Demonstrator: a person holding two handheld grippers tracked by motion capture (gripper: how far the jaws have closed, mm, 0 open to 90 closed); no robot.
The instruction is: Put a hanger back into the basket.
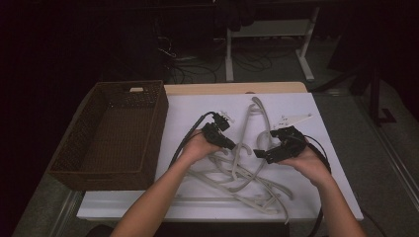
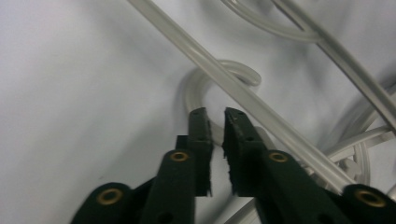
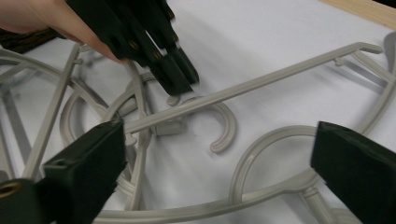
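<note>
Forearms are extended over tangled hangers (image 1: 247,173) on the counter (image 1: 188,111). Left gripper (image 2: 216,113): fingers slightly parted, grasping nothing. Right gripper (image 3: 219,154): fingers released. Judged next: one hook is clamped and lifted clear.

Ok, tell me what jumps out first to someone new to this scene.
The tangle of pale grey plastic hangers sprawled across the white table draws the eye first. Both hands work over it: the left gripper, jaws only slightly parted with nothing between them, points at a hanger hook, and the right gripper stands wide open beside it. At the table's left sits a dark woven basket.
</note>
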